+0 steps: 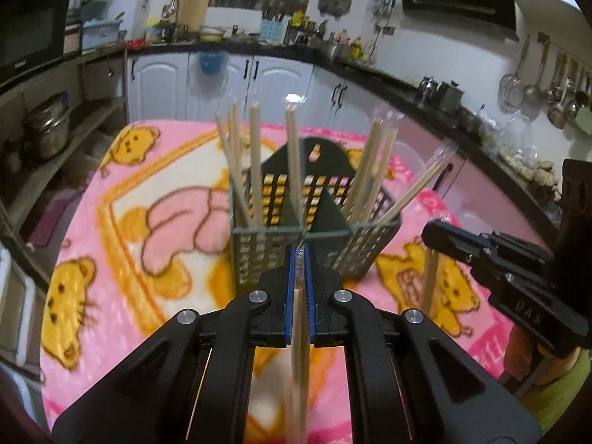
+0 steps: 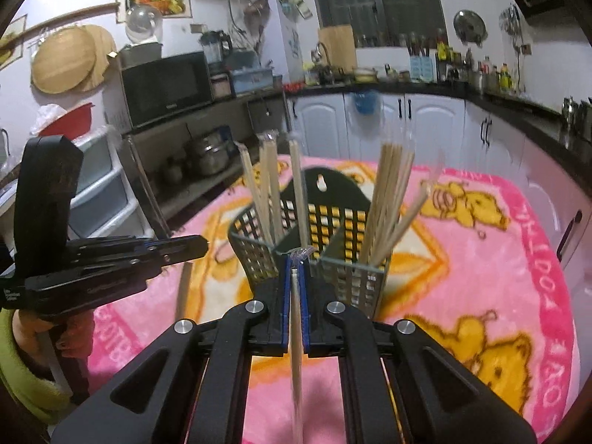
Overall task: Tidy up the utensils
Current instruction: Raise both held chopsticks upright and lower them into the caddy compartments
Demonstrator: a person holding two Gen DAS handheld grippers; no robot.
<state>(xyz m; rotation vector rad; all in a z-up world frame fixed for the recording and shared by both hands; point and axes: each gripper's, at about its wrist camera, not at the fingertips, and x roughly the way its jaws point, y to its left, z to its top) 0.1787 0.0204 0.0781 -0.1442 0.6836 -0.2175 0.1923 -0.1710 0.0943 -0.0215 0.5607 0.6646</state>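
Wooden chopsticks are what both my claws carry: my left gripper is pinched tight on one wrapped pair, and my right gripper is clamped the same way on another, each stick hanging down below the blue pads with a bit of clear wrapper poking out above. I hold them near the top end, I judge, so the long free part can drop straight into a slot.

Everything sits around the slotted utensil basket. It stands just ahead of both claws, split by a divider into a left and a right compartment, and more chopsticks already lean upright in both sides. Sorting looks well along; these two pairs seem to be the next to go in, and the leaning sticks could block the way down.

Under the basket lies a pink blanket with yellow bears, spread over the table. Beyond the basket run white cabinets under a dark countertop crowded with bottles and jars; to its left stands a black microwave.
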